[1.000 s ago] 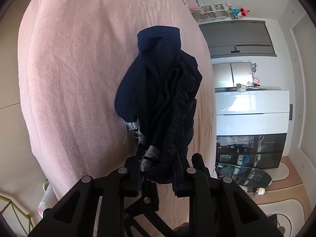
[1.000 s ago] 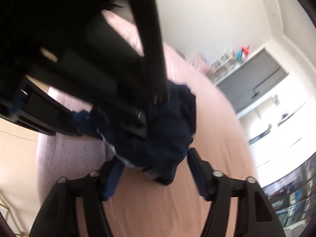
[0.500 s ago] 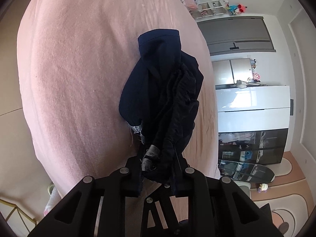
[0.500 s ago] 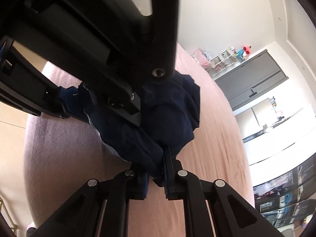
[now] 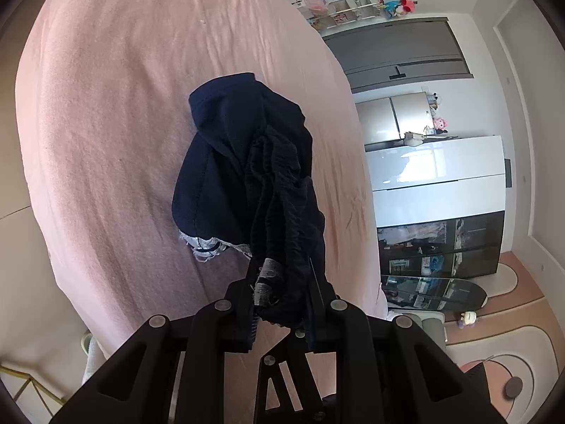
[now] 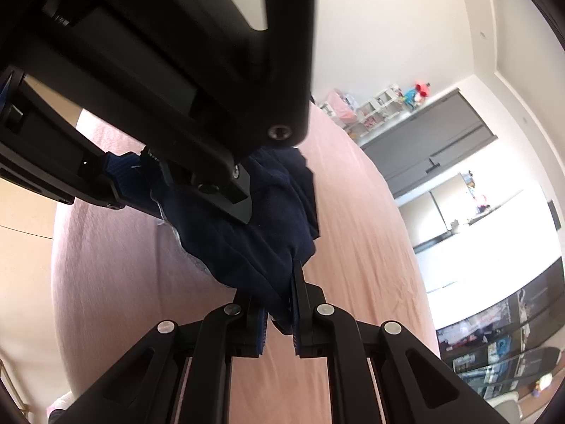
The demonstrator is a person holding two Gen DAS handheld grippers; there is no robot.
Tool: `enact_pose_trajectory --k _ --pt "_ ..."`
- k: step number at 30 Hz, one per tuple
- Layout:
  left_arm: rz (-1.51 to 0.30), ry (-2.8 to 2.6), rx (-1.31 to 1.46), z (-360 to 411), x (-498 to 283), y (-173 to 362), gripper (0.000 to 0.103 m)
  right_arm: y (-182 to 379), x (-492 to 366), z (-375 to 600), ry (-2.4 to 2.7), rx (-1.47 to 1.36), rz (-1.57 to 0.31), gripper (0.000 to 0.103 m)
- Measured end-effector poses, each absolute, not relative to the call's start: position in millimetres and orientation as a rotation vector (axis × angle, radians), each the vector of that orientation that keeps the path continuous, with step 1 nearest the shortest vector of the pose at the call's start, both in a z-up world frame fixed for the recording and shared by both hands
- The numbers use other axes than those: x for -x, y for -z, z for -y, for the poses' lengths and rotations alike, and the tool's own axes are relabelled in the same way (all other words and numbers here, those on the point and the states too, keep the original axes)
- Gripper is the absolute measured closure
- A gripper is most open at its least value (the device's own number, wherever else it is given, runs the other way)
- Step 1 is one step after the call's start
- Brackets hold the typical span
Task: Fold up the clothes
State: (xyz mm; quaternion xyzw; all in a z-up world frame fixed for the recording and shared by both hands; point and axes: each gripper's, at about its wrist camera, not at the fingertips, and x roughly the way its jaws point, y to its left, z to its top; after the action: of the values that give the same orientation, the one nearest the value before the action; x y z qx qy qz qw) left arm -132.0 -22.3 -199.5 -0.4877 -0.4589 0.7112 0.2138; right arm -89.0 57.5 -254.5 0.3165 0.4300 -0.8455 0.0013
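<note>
A dark navy garment (image 5: pixel 247 176) hangs bunched above a pink bed sheet (image 5: pixel 106 123). My left gripper (image 5: pixel 282 300) is shut on its gathered edge, near a small grey tag. In the right wrist view my right gripper (image 6: pixel 279 304) is shut on a lower fold of the same navy garment (image 6: pixel 254 247). The black body of the left gripper (image 6: pixel 159 70) fills the top of that view, just above and left of the right one. How the garment lies further down is hidden in its own folds.
The pink sheet (image 6: pixel 353 282) spreads under both grippers. Beyond the bed stand white and grey cabinets (image 5: pixel 438 183), a shelf with toys (image 5: pixel 353 3) and a patterned rug (image 5: pixel 494 353). A light floor (image 5: pixel 14 247) lies to the left of the bed.
My right gripper was open around the garment a second ago and has closed on a fold of it. The left gripper has kept its grip and shifted slightly over the bed.
</note>
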Motion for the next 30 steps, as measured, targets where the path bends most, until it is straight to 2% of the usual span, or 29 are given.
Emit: enact_pose_trajectory --k 9,12,17,20,24,30 --pt "1.124 -1.889 1.341 -32.3 111.5 169.7 0.085 238.6 79.9 -83.3 2.764 -1.053 -1.366 0.095" --pt "1.069 -1.857 1.345 -51.5 102.2 158.5 0.085 213.2 49.4 -89.5 2.804 -1.076 -1.372 0.095" --pt "0.981 -1.801 1.355 -77.2 85.9 145.8 0.085 206.6 29.3 -109.3 2.842 -1.117 -1.400 0.095" --pt "0.927 -1.765 1.364 -90.8 77.5 139.4 0.085 198.1 50.1 -118.2 2.862 -1.139 -1.421 0.095" --pt "0.845 -1.727 1.370 -106.3 71.1 128.7 0.085 172.4 22.9 -119.8 2.919 -1.160 -1.411 0.095" --pt "0.763 -1.662 1.380 -121.5 64.2 120.2 0.085 170.2 -8.0 -119.5 2.963 -1.164 -1.457 0.095"
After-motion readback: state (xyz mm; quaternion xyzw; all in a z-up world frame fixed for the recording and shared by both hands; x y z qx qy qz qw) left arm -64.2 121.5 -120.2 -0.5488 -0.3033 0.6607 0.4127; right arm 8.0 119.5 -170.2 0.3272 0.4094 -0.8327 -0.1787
